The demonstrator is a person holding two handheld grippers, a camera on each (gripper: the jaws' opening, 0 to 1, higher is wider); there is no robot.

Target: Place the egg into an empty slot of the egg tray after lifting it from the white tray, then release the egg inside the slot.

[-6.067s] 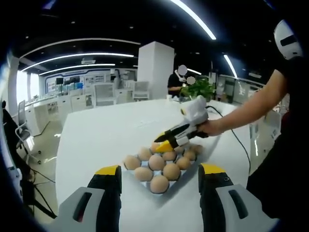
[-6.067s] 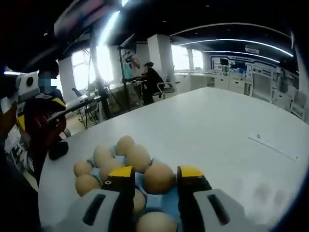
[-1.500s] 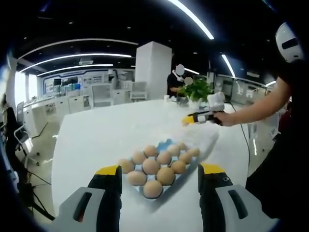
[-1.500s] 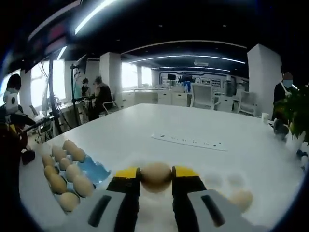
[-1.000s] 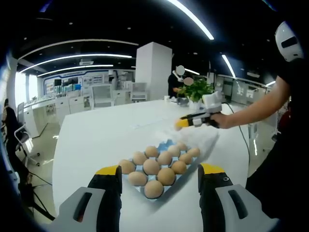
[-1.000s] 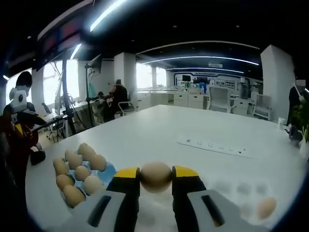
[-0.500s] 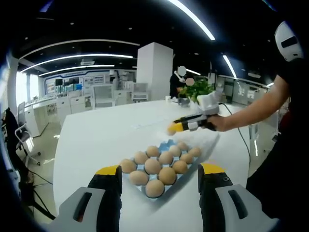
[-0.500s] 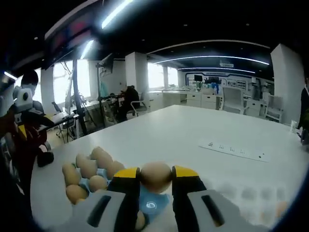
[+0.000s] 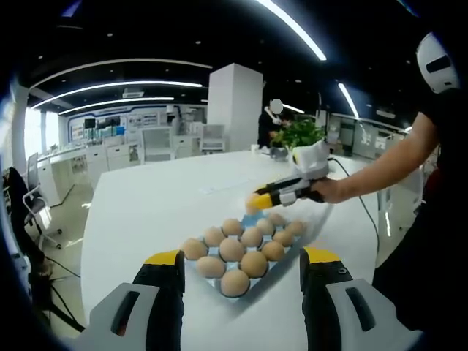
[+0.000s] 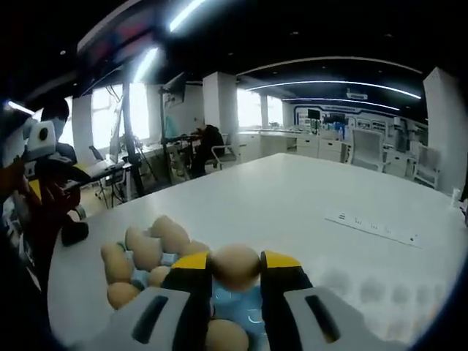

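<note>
In the left gripper view, the left tongs [image 9: 240, 265] stand open at the bottom, above the white bench [image 9: 146, 212]. The egg tray [image 9: 243, 247] sits mid-frame. In the right gripper view, the right tongs [image 10: 235, 265] pinch an egg [image 10: 234, 265] over the tray's blue slots. No words can be read.

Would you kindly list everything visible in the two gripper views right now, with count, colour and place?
Egg tray: one, blue, on the white table, nearly full.
Eggs in tray: about ten, brown, seated in slots.
Held egg: one, brown, between the right gripper's fingers, over the tray.
Table: one, white, large.
Power strip: one, white, on the table beyond the tray.
Potted plant: one, green, at the table's far end.
Chairs: several, white, in the background.
Left gripper: yellow tips, open, near the tray.
Right gripper: yellow tips, shut on the egg.
</note>
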